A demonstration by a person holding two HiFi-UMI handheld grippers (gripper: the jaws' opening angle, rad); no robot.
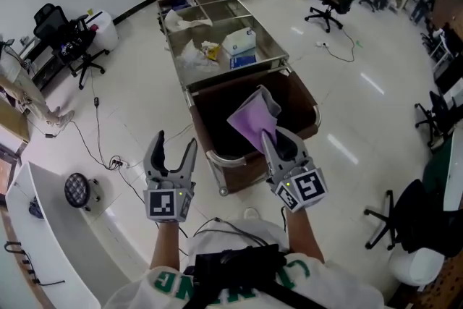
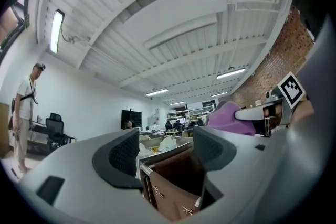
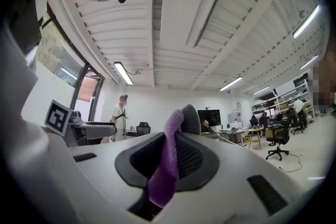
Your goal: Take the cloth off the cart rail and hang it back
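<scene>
My right gripper (image 1: 270, 136) is shut on a purple cloth (image 1: 253, 116), which stands up from the jaws over the cart's brown bag (image 1: 217, 106). In the right gripper view the cloth (image 3: 167, 159) is pinched between the dark pads (image 3: 189, 157) and hangs down toward the camera. My left gripper (image 1: 175, 149) stands open with nothing between its fingers, just left of the bag's near corner. From the left gripper view the cart's near rail (image 2: 164, 158) and bag show between the open pads, and the cloth (image 2: 227, 117) appears at the right.
The steel cart (image 1: 269, 48) stretches away, its tray holding white bags and a blue-and-white box (image 1: 239, 44). Cables (image 1: 98, 148) lie on the floor at left beside a white counter (image 1: 54, 228). Office chairs (image 1: 325, 9) stand around. A person (image 2: 25, 113) stands at left.
</scene>
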